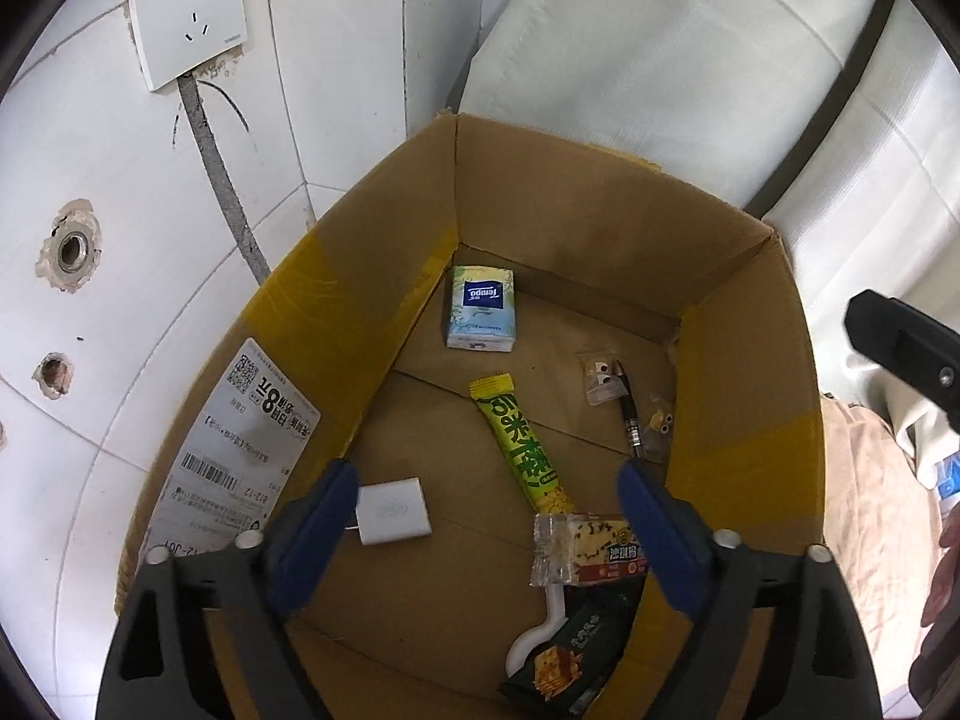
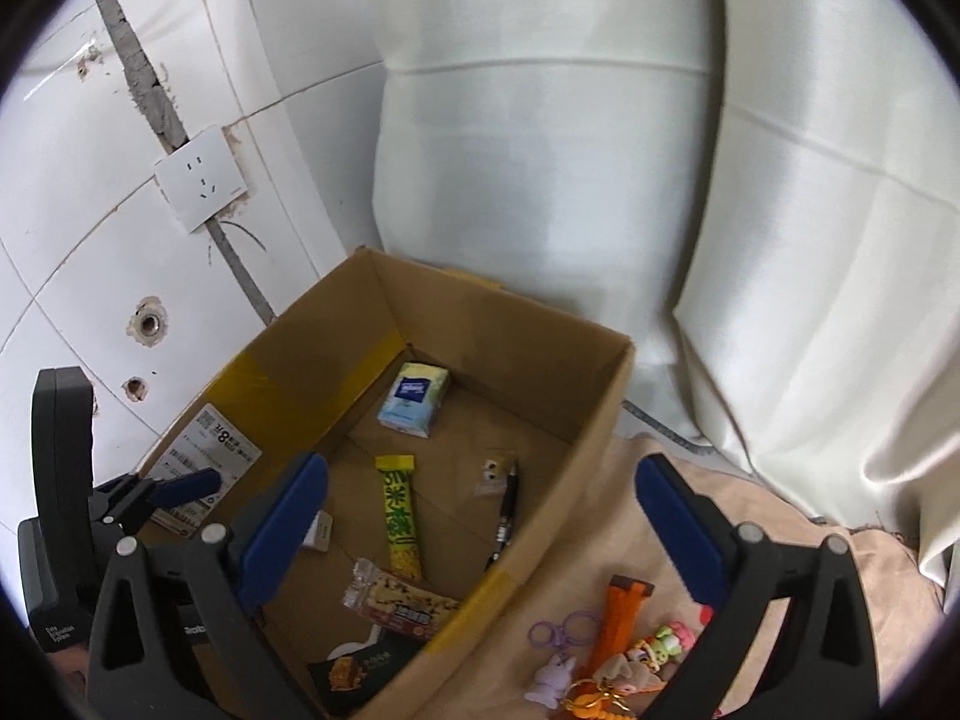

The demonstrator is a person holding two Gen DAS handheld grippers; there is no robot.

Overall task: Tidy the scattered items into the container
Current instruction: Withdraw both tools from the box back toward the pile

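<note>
**Presently: box part-filled, trinkets outstanding**

Left tool (image 1: 486, 498) is hovering over the cardboard box (image 1: 750, 372), fingers spread and empty, suggesting a completed drop. Tissue pack (image 1: 480, 315), green snack bar (image 1: 522, 444) and pen (image 1: 629, 414) are lying inside. Right tool (image 2: 480, 516), likewise spread and empty, is straddling the box's near wall, presumably heading for the keychain trinkets (image 2: 606, 660) remaining on the beige cloth (image 2: 780, 516) just beside the box.

One cardboard box (image 1: 744, 324) holds nine things — one tissue pack (image 1: 481, 317), one green snack stick (image 1: 523, 447), one pen (image 1: 630, 414), two small clear bags (image 1: 600, 381), one white adapter (image 1: 393, 510), one cracker pack (image 1: 591, 549), one dark snack packet (image 1: 570, 660), one white scoop (image 1: 537, 636). Right of the box — one purple keyring charm (image 2: 552, 669), one orange toy (image 2: 621, 618).
</note>
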